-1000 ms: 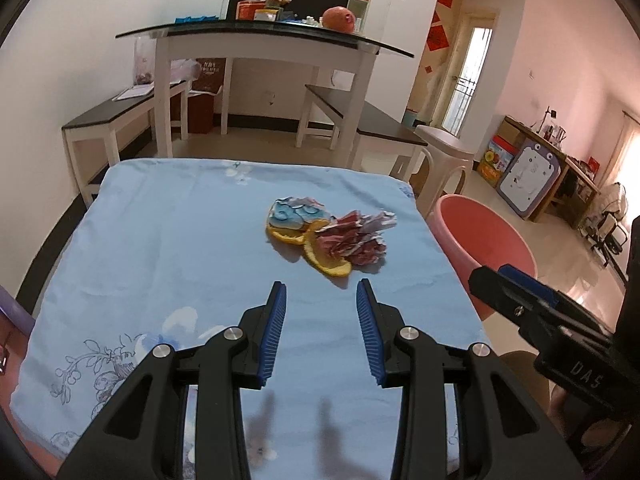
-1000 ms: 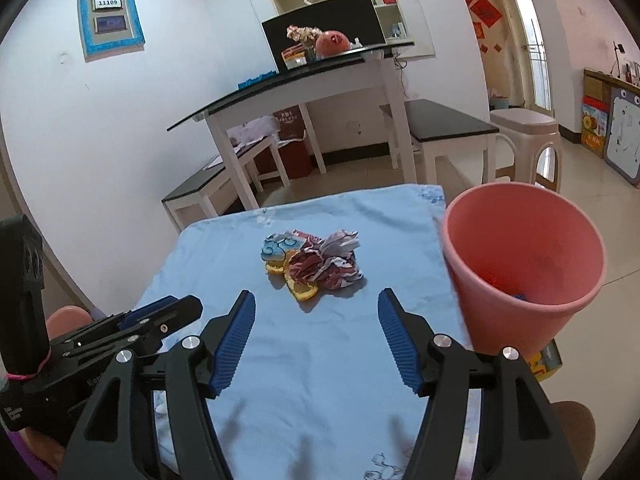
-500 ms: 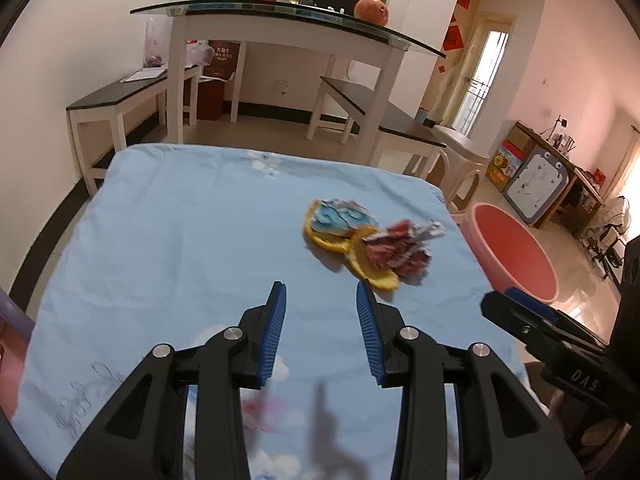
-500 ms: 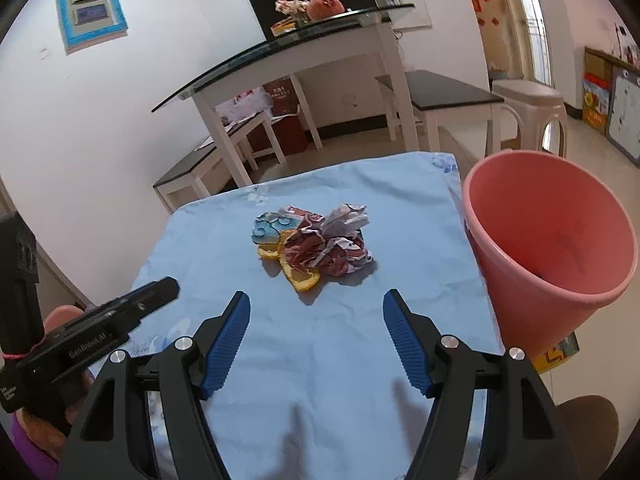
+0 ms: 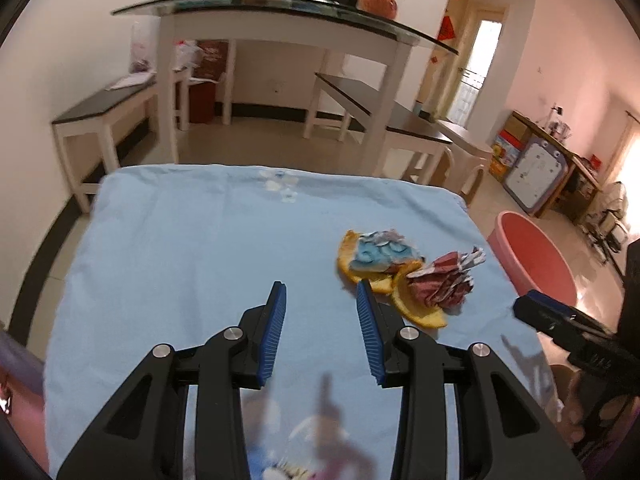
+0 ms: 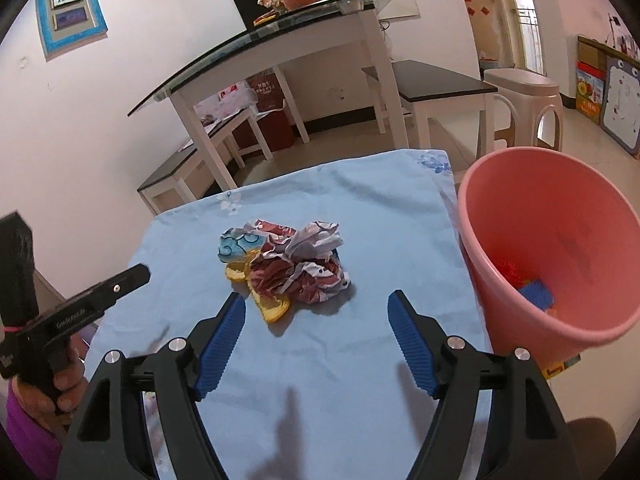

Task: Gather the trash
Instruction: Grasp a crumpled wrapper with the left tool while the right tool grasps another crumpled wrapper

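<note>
Right tool [image 6: 316, 320] is widening, nothing between its pads, now closing in on crumpled wrapper [image 6: 304, 270] mid-frame; left tool [image 5: 320, 320] half-spread, empty; bucket [image 6: 532, 160] waiting right.

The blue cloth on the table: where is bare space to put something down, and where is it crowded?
The blue cloth is bare between its left edge and the trash pile, and between the pile and the left gripper. Crowding sits toward the right edge: orange peels, blue wrapper and red crumpled paper lie together, near the pink bucket.
</note>
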`<state>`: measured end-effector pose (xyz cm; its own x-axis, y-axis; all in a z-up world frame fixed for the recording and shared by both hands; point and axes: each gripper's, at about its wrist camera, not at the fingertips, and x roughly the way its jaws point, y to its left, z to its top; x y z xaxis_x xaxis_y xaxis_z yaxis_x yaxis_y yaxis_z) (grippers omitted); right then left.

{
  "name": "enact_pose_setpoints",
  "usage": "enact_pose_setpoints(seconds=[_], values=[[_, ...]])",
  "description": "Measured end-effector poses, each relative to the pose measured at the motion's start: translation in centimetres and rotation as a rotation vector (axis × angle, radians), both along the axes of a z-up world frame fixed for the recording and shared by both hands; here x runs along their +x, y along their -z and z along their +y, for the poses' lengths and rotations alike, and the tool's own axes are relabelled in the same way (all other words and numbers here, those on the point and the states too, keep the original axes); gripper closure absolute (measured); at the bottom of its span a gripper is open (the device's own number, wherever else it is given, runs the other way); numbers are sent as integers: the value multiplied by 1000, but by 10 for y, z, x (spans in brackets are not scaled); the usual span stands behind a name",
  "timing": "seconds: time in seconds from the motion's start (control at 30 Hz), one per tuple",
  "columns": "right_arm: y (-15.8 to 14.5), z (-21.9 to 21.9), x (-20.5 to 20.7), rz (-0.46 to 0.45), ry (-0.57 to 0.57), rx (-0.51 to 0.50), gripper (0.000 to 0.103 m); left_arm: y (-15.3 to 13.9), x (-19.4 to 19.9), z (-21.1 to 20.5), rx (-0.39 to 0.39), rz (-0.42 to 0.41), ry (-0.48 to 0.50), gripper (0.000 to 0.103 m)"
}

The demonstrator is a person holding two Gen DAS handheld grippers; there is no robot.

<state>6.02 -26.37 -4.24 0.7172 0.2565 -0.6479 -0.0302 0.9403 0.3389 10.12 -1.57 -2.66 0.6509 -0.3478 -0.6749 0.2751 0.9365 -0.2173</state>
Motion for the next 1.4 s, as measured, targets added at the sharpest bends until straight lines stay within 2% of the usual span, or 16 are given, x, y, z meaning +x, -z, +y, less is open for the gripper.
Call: enact_pose_setpoints(seconds=[0.17,0.43,0.53,0.63,0.7,0.73,0.8,0.83,0.87,0.93,1.03,1.1,1.4], values=[[9,2,15,20,-22,2,29,7,24,-23,-40,53,64,66],[20,1,40,29,-69,-14,27,22,62,-58,67,26,120,66],[26,2,53,38,-101,-15,27,32,71,-59,70,43,130,66],[33,5,64,46,-123,-18,27,37,72,-59,32,65,156,66],[38,7,71,56,-147,-3,27,40,65,-64,48,52,168,68],[40,9,74,62,-156,4,36,41,61,-66,58,39,175,80],[43,12,78,85,-182,21,55,42,54,-71,69,30,188,89],[44,12,78,87,-178,20,58,42,50,-72,72,25,186,94],[42,11,75,77,-172,24,62,41,46,-72,69,21,185,95],[39,9,71,69,-159,25,83,40,40,-70,72,16,171,97],[35,2,61,75,-137,62,84,32,28,-61,45,11,139,98],[31,0,51,67,-124,60,87,25,17,-55,27,-2,120,99],[13,0,-4,41,-95,31,88,-3,-31,-32,-12,-54,69,100]])
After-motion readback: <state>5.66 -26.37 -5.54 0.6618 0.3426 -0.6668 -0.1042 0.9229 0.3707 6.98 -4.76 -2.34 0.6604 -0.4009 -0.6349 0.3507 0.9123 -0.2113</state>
